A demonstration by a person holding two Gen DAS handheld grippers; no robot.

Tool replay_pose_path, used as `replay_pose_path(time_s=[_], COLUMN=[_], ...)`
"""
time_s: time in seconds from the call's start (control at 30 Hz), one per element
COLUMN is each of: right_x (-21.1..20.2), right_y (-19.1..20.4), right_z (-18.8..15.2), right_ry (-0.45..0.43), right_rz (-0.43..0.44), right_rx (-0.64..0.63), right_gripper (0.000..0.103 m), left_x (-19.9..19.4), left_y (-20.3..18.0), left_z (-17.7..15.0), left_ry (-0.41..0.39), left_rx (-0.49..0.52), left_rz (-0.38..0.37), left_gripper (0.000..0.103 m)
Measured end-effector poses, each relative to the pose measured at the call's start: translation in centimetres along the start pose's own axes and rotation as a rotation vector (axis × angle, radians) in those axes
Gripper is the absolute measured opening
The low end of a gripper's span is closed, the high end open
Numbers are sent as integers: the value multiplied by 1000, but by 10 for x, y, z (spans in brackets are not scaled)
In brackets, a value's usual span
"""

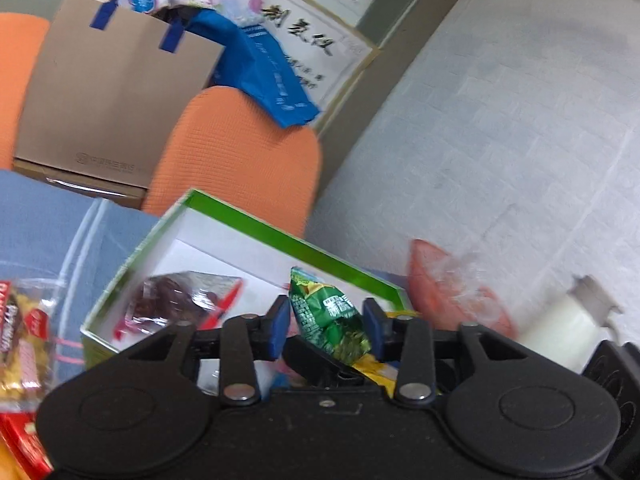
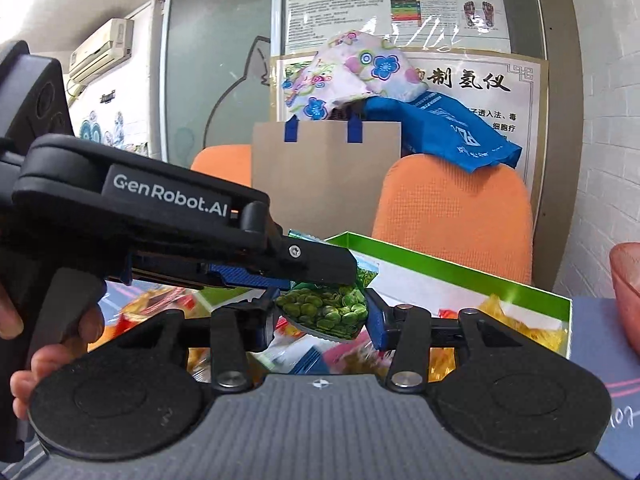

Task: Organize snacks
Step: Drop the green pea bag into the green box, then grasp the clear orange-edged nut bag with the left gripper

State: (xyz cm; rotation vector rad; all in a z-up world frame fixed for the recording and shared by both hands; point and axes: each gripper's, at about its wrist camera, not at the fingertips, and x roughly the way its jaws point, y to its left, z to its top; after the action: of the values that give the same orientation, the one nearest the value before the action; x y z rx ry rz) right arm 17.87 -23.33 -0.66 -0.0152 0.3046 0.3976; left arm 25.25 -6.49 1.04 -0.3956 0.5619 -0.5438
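A green pea snack packet (image 1: 330, 316) sits between the blue pads of my left gripper (image 1: 326, 330), which is shut on it above a green-rimmed white box (image 1: 248, 224). In the right wrist view the left gripper (image 2: 320, 270) comes in from the left and pinches the top of the same packet (image 2: 326, 312). The packet also lies between the fingers of my right gripper (image 2: 322, 318), whose jaws stand slightly wider than it. The box (image 2: 460, 268) holds several snacks, among them a dark red packet (image 1: 180, 300) and yellow packets (image 2: 516, 328).
Loose snack packets (image 1: 24, 344) lie on the blue table at the left. A pink bowl (image 1: 452, 284) and a white tape roll (image 1: 560, 324) stand to the right. Orange chairs (image 2: 452, 212) with a brown paper bag (image 2: 324, 176) stand behind the box.
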Motion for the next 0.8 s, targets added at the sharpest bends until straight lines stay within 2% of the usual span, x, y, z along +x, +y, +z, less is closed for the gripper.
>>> replay_pose_path(time_s=[0.07,0.1,0.17,0.23,0.43,0.5,0.6,0.8], right_x=[13,18,17,5,-43,-57,-67,-43], right_y=[-1,-1,-1,-4,0,7,19,45], right_z=[-5,-8,-17,-22,-19,-21,-26,-28], right_ry=[28,61,81,50,-25,-33,-15,79], right_rz=[-31,-54,-79,-87,-12,37,100,90], right_rx=[-17,-26,-50,-28,24,26,13,-60], right_gripper=[99,103,103,103,103,103,103,103], left_x=[1,-2,-14,-28,-83,-99,-120,-162], left_y=[3,4,6,6,-2,0,2,15], left_z=[-5,-8,-14,-17,-28,-37,-49,-73], left_ry=[3,-9,-32,-39,-102,-96,-71,-81], left_rx=[15,28,49,35,13,-10,-55,-109], left_rz=[84,116,99,80,84,99,128,153], left_gripper=[103,103,103,103,103,103,103,103])
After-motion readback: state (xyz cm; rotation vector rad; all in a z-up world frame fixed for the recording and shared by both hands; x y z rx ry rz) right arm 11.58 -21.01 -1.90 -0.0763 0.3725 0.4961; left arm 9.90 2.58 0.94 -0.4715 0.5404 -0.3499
